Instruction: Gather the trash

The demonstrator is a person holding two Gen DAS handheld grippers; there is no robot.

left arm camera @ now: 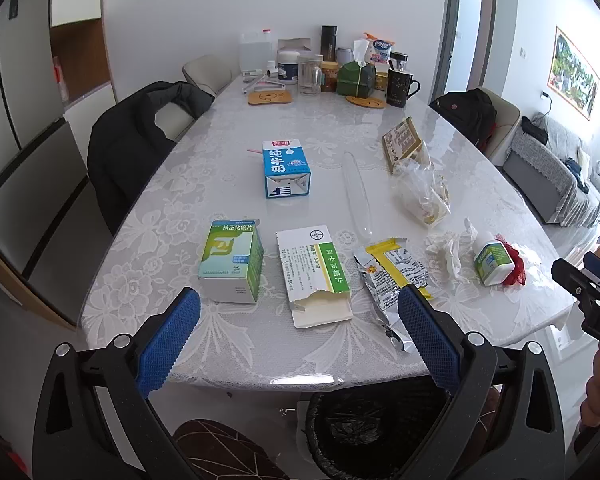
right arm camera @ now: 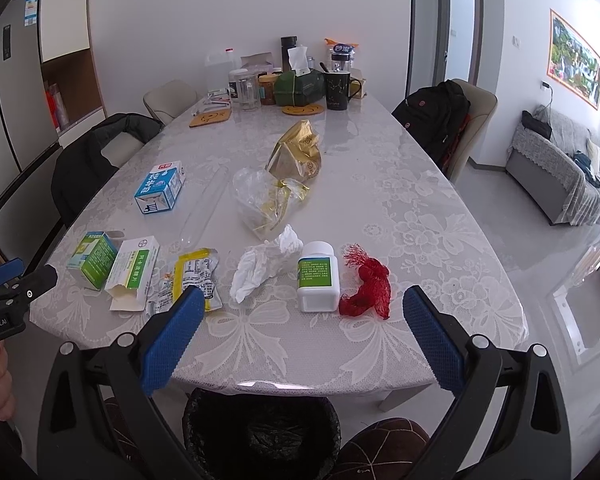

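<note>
Trash lies along the near edge of the table (left arm camera: 236, 344): a green medicine box (left arm camera: 232, 260), a torn white-and-green box (left arm camera: 314, 276), a yellow foil wrapper (left arm camera: 396, 276), a crumpled tissue (right arm camera: 266, 264), a white pill bottle (right arm camera: 318, 276) and a red net (right arm camera: 366, 288). Farther back are a blue milk carton (left arm camera: 286, 168), a clear plastic bag (right arm camera: 260, 200) and a gold bag (right arm camera: 298, 148). A black-lined trash bin (right arm camera: 260, 432) stands below the table edge. My left gripper (left arm camera: 298, 332) is open above the torn box. My right gripper (right arm camera: 304, 332) is open before the pill bottle.
Jars, a black mug (right arm camera: 338, 90), a tissue box and coasters crowd the table's far end. Chairs stand on both sides, one with a black jacket (left arm camera: 140, 136), one with a backpack (right arm camera: 436, 120). A brown patterned stool (right arm camera: 380, 448) sits by the bin. A sofa (right arm camera: 560, 176) is at right.
</note>
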